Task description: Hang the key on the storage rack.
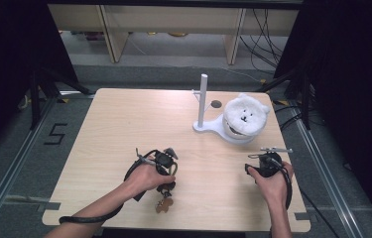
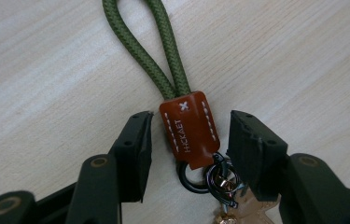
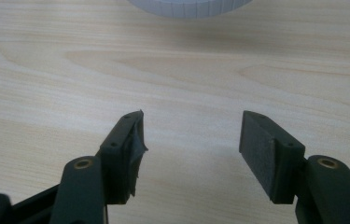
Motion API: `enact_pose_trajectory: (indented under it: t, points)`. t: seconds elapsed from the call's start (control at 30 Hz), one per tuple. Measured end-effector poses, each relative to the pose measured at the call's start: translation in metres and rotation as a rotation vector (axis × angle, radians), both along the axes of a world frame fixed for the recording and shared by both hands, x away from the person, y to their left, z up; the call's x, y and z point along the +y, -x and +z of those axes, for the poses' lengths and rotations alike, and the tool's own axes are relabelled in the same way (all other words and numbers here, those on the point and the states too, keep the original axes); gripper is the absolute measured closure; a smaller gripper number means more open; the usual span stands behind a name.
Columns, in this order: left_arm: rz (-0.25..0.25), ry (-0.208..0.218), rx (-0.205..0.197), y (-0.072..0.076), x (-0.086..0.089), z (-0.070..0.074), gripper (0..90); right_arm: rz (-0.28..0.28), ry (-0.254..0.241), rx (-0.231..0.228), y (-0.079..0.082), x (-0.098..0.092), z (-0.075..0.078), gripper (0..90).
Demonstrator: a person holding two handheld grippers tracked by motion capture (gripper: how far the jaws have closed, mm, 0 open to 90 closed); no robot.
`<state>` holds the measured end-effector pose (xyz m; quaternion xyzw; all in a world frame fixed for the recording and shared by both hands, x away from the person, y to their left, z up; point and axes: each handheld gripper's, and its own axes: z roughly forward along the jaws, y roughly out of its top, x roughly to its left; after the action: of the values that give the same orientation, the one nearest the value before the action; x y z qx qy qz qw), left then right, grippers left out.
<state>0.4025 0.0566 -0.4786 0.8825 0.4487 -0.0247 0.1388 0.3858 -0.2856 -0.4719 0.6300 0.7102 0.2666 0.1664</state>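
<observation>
The keychain [image 2: 189, 128] lay flat on the surface [image 1: 124, 129], low and left of centre in the high view, its long axis running up the left gripper view: olive cord loop at top, brown leather tab mid-frame, rings and keys at the bottom. The left tongs [image 2: 189, 140] straddled the tab, pads not touching. The right tongs [image 3: 191, 144] stood open, empty. At upper right, a white stand's dish [image 1: 220, 130] held a plush bear [image 1: 244, 115].

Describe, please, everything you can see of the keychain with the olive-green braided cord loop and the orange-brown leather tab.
The keychain with the olive-green braided cord loop lies flat on the light wooden table. Both cord ends enter an orange-brown leather tab with white stitching, a white cross and stamped lettering. Below it hang a dark metal ring, a shiny clasp and a brass-coloured key. The tab sits between the left gripper's black jaws, with a gap showing on each side.
</observation>
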Motion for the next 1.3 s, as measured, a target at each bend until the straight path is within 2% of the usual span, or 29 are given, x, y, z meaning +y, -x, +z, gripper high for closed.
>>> enact_pose_trajectory:
  t: [0.07, 0.13, 0.3, 0.33, 0.43, 0.47, 0.5, 0.53, 0.67, 0.77, 0.83, 0.87, 0.9, 1.17, 1.2, 1.27, 1.3]
  points:
    - [0.002, -0.001, 0.004, 0.000, -0.001, -0.001, 50.3, 0.021, 0.006, -0.012, -0.001, -0.002, -0.002, 41.1]
    - [0.003, -0.003, 0.003, 0.000, -0.001, -0.001, 51.6, 0.009, 0.002, 0.003, 0.000, 0.000, -0.002, 41.0]
    - [-0.002, -0.016, -0.005, 0.001, -0.001, -0.001, 54.0, 0.015, 0.002, 0.001, 0.000, 0.000, -0.002, 41.0]
    - [-0.034, -0.029, -0.042, 0.001, -0.001, -0.002, 56.0, 0.007, -0.003, 0.004, 0.001, 0.000, -0.001, 40.9]
    - [-0.057, -0.050, -0.050, 0.003, -0.002, -0.001, 60.0, -0.015, -0.011, -0.019, -0.001, 0.001, -0.001, 40.9]
    - [-0.109, -0.084, -0.072, 0.003, -0.002, 0.000, 61.5, -0.031, -0.020, -0.002, 0.000, 0.003, 0.000, 40.8]
    - [-0.109, -0.084, -0.072, 0.003, -0.002, 0.000, 63.1, -0.031, -0.020, -0.002, 0.000, 0.003, 0.000, 40.8]
    - [-0.141, -0.097, -0.096, 0.004, -0.001, 0.000, 64.5, 0.013, 0.013, -0.012, 0.000, -0.001, -0.001, 40.7]
    - [-0.179, -0.100, -0.116, 0.007, 0.000, 0.000, 65.9, 0.008, 0.001, -0.001, 0.001, -0.001, -0.002, 40.6]
    - [-0.183, -0.085, -0.127, 0.007, 0.000, -0.002, 66.2, 0.009, 0.001, -0.002, 0.001, -0.001, -0.002, 40.5]
    - [-0.210, -0.096, -0.119, 0.006, 0.002, 0.000, 66.2, 0.009, 0.003, -0.005, 0.001, -0.001, -0.002, 40.5]
    - [-0.217, -0.079, -0.135, 0.007, 0.002, -0.002, 66.3, 0.008, -0.001, -0.003, 0.001, -0.001, -0.002, 40.4]
    - [-0.231, -0.085, -0.131, 0.007, 0.003, -0.001, 66.3, 0.011, -0.002, -0.002, 0.001, -0.001, -0.002, 40.4]
    - [-0.266, -0.071, -0.162, 0.010, 0.006, -0.001, 66.9, 0.009, -0.009, -0.002, 0.001, 0.000, -0.002, 40.4]
    - [-0.261, -0.054, -0.174, 0.011, 0.007, -0.002, 67.0, 0.011, 0.011, -0.012, 0.001, -0.002, -0.003, 40.4]
    - [-0.259, -0.043, -0.184, 0.012, 0.009, -0.003, 67.2, -0.006, -0.006, 0.000, 0.001, 0.000, -0.002, 40.4]
    - [-0.271, -0.049, -0.185, 0.012, 0.011, -0.002, 67.2, 0.006, -0.002, -0.008, 0.001, -0.001, -0.002, 40.4]
